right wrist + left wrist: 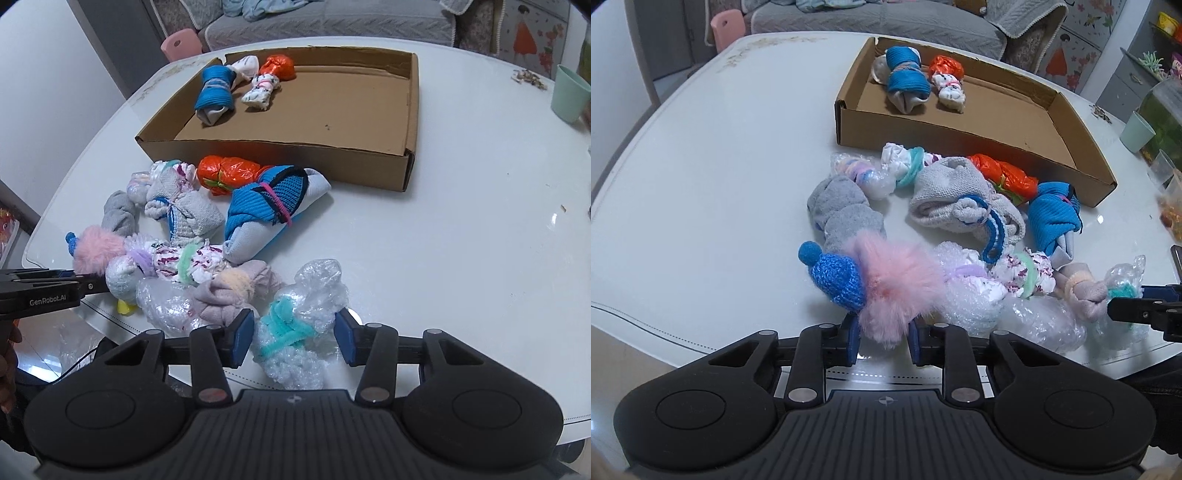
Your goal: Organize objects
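The left gripper is closed on a pink fluffy pompom; both blue pads press into the fur at the near edge of the table. A small blue knitted hat sits touching the pompom on its left side, and a grey fleece bundle lies just behind it.

The right gripper has a bubble-wrap bundle tied w/ a teal band between its pads. The left pad touches the wrap; on the right pad a contact is not clear, so I cannot tell if it really grips.

The other bundles lie in a loose pile in front of the cardboard box, all on the table. In the left wrist view: a beige knitted bundle w/ a blue band in the middle, an orange plastic bundle just beside the box wall, a blue sock bundle to the right of it, a white flowered bundle w/ a green band nearer, and a pale pink knotted bundle beside that.

Inside the box, at its far left corner, there are 2 bundles side by side: a blue-and-grey one and an orange-and-white one. The rest of the box floor is bare cardboard.

A mint green cup stands on the table, well apart to the right of the box. A pink chair back and a grey sofa are behind the table.
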### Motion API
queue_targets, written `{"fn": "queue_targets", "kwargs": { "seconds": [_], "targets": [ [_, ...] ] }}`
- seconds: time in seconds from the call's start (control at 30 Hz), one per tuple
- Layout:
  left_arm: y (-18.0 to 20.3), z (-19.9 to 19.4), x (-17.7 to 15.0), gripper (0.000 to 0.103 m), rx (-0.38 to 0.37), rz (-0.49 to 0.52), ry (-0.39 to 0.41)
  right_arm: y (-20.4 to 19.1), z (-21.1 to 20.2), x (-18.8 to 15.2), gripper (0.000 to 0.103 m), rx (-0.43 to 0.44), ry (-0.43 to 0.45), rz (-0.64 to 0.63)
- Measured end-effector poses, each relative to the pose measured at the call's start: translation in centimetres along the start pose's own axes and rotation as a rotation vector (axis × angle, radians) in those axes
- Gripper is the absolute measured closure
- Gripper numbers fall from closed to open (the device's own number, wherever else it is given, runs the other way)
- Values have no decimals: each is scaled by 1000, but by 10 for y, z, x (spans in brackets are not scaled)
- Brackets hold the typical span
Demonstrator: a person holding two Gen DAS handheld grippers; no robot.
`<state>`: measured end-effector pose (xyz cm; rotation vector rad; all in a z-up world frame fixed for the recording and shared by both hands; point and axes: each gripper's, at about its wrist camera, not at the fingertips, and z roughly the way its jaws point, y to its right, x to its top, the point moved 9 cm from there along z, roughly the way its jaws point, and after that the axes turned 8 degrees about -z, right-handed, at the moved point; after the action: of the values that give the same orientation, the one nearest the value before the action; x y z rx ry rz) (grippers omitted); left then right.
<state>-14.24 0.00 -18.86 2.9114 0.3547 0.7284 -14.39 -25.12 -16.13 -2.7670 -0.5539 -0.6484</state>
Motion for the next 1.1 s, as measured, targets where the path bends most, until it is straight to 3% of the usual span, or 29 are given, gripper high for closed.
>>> {"fn": "queue_targets", "kwargs": {
  "seconds": [0.33,0.53,0.9,1.1],
  "targets": [
    [-6,-23,13,79,24,-18,59,4,-12,10,60,-13,53,13],
    [0,-35,17,81,30,28,96,7,-17,14,60,-15,80,22],
    [31,-74,47,81,3,175,272,8,-26,25,60,-7,129,30],
    [43,-103,88,82,-40,216,342,10,-49,52,60,13,225,-6]
  ]
}}
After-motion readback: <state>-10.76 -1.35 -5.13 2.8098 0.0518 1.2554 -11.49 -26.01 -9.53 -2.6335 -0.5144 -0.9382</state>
